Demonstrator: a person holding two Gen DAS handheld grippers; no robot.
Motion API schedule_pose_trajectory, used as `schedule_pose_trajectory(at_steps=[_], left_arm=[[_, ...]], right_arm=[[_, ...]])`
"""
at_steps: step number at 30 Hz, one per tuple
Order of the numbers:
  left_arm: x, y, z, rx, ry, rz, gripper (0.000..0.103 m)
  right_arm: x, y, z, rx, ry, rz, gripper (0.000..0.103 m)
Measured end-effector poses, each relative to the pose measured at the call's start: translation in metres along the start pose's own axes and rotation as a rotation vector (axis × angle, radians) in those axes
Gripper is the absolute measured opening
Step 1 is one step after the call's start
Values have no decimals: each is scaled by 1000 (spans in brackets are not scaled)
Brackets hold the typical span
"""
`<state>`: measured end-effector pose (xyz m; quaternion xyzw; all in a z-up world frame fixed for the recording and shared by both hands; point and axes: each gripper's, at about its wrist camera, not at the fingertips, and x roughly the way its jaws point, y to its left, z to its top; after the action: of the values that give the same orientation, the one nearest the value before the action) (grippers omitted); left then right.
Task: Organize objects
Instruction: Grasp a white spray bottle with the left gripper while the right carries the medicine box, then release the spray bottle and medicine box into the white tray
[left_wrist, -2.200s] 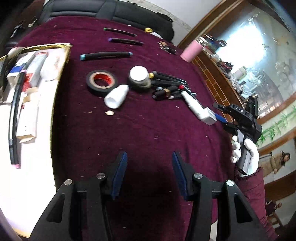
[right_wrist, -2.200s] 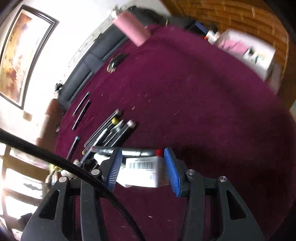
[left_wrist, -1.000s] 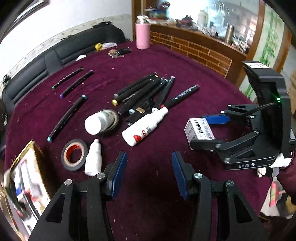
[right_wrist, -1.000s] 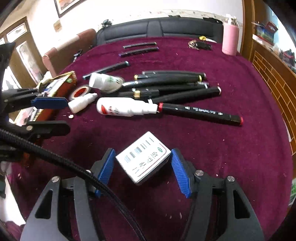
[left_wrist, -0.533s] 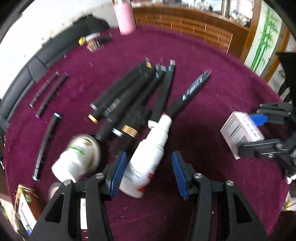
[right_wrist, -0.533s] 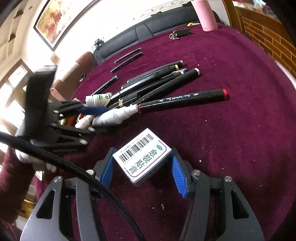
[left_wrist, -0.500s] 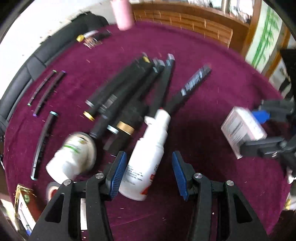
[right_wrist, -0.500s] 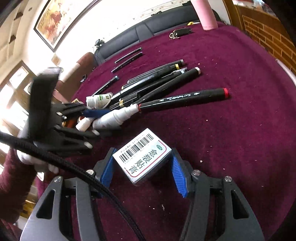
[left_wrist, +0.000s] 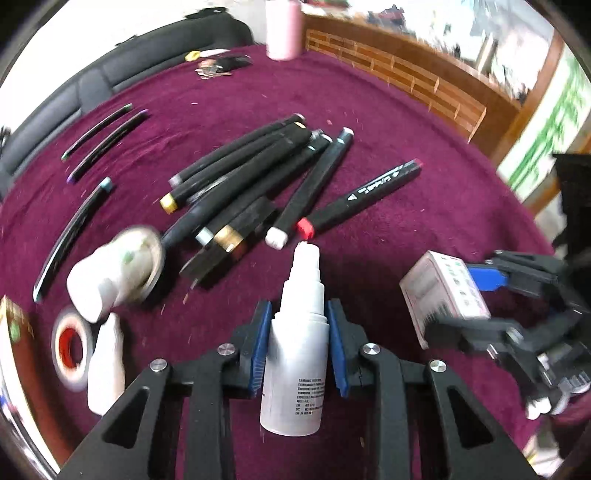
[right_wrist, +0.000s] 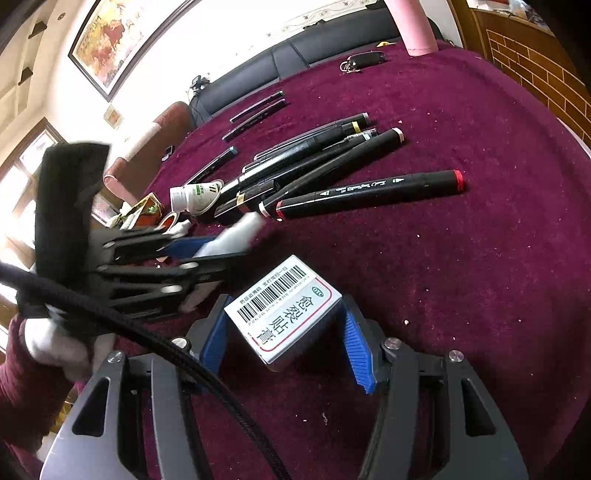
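Smooth white plastic spray bottle (left_wrist: 299, 339) lies on napped maroon cloth (left_wrist: 424, 122) (lint-flecked), beside glossy cardboard box (right_wrist: 284, 306).

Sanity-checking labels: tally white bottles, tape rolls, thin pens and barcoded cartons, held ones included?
White bottles: 3 - spray bottle, round bottle, dropper bottle
Tape roll: 1
Thin pens: 3
Cartons: 1 - barcoded carton
Total: 8

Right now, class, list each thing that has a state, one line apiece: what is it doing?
Left claw: just closed on the spray bottle.
Right claw: clamped on the small box.
Red-tipped marker: capped, lying flat.
Tape roll: flat on the cloth.
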<state>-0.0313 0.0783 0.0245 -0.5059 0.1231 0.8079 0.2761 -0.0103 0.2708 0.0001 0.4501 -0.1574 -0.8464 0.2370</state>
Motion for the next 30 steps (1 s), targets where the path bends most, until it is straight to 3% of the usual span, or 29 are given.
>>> schedule_pose_trajectory(at_steps=[7, 10, 14, 21, 26, 30], left_arm=[[-91, 44, -55, -187, -173, -94, 25], [-127, 76, -76, -261, -232, -73, 25], [-163, 132, -111, -377, -282, 29, 25], [-153, 220, -157, -561, -237, 140, 24], [-131, 245, -168, -608, -229, 105, 24], [-123, 249, -165, -609, -245, 62, 24]], right_arm=[[-26, 48, 2, -66, -19, 33, 56], [-28, 92, 9, -134, -9, 72, 56], [-14, 159, 16, -229, 27, 144, 56], [71, 266, 25, -332, 171, 226, 57], [131, 302, 29, -375, 247, 145, 57], [163, 308, 33, -427, 253, 22, 57]])
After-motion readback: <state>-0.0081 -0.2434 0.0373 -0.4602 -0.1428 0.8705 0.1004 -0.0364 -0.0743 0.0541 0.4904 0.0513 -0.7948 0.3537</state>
